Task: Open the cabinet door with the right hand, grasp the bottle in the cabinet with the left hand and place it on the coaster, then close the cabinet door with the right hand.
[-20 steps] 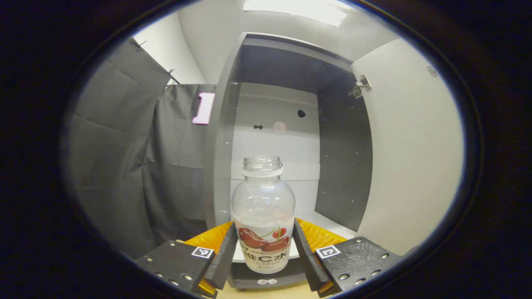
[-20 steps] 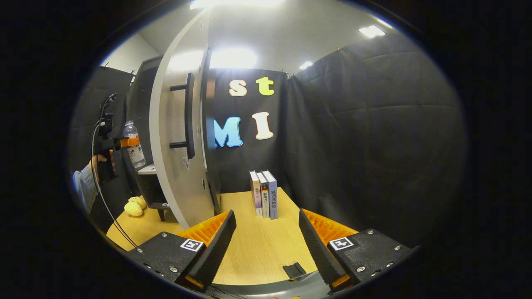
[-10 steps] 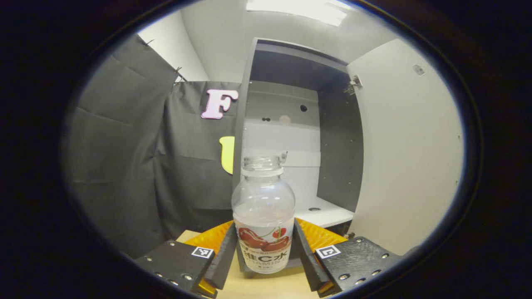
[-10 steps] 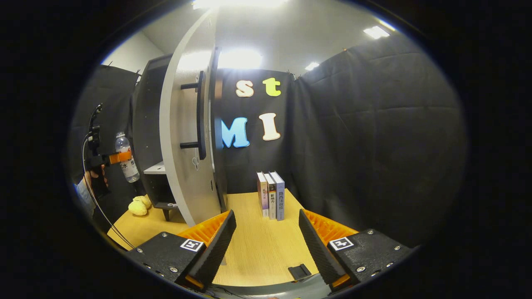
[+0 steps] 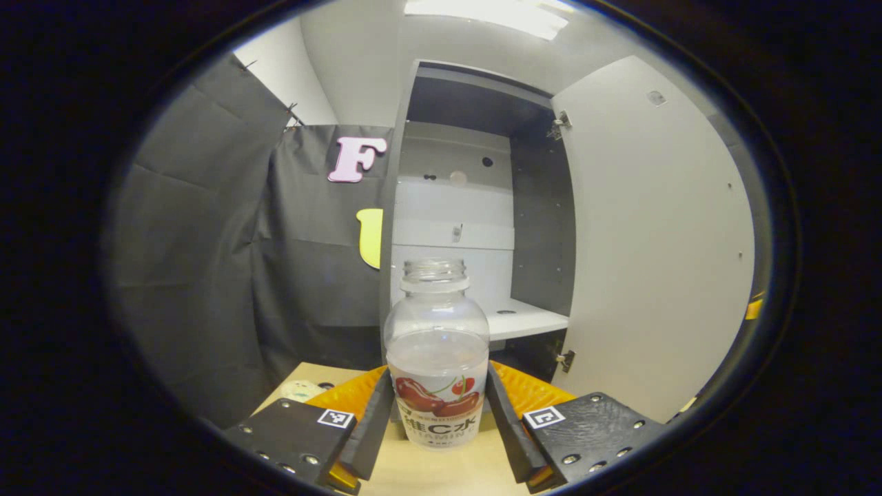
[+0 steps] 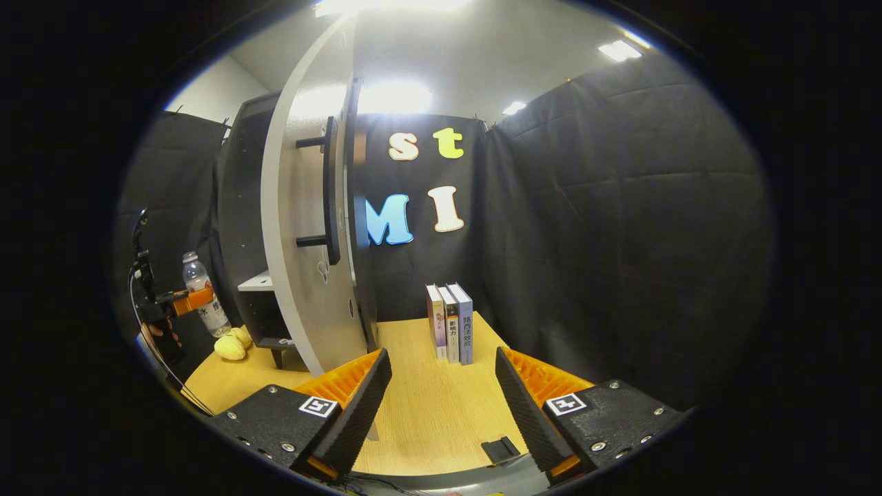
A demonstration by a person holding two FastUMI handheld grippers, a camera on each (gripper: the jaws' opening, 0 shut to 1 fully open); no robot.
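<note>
While the cabinet door (image 5: 654, 248) stands open, the left gripper (image 5: 439, 420) pinches the bottle (image 5: 437, 358) above the table (image 6: 420, 413); the right gripper (image 6: 441, 406) hovers spread.

One bottle (image 5: 437, 351), one cabinet (image 5: 475, 207), three books (image 6: 450, 324), two tools (image 6: 441, 406).

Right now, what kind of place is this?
Likely a staged recording booth, not a home: black cloth walls, a small cabinet on a wooden table, three books as props.
</note>
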